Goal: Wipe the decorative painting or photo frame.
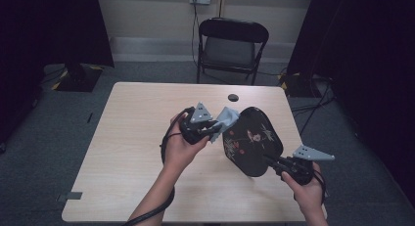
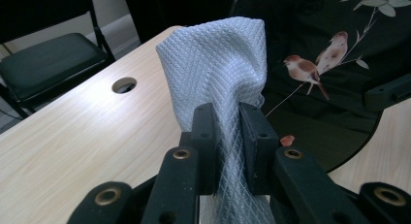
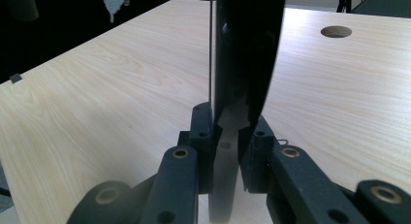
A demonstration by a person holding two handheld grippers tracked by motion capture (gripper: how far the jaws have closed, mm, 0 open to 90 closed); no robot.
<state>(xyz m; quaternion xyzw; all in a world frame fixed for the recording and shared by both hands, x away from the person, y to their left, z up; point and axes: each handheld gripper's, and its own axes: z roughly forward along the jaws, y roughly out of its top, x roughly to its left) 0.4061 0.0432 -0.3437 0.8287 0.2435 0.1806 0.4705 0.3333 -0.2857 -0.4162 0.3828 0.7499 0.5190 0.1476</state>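
Your left gripper point(image 1: 211, 129): fingers pinching grey cloth point(image 2: 218, 73). Your right gripper point(image 1: 275, 165): fingers pinching black tray point(image 1: 252, 140) rim, tilted above table point(image 1: 127, 133).

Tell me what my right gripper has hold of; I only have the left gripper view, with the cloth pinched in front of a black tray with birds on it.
Observer: The right gripper is shut on the tray's near rim; the right gripper view shows that edge between its jaws.
Operator: Is the tray lying flat?
Observer: No. In the high view it is tilted up off the table.
Operator: Where is my cloth against it?
Observer: The cloth, held by the left gripper, sits at the tray's upper left edge.
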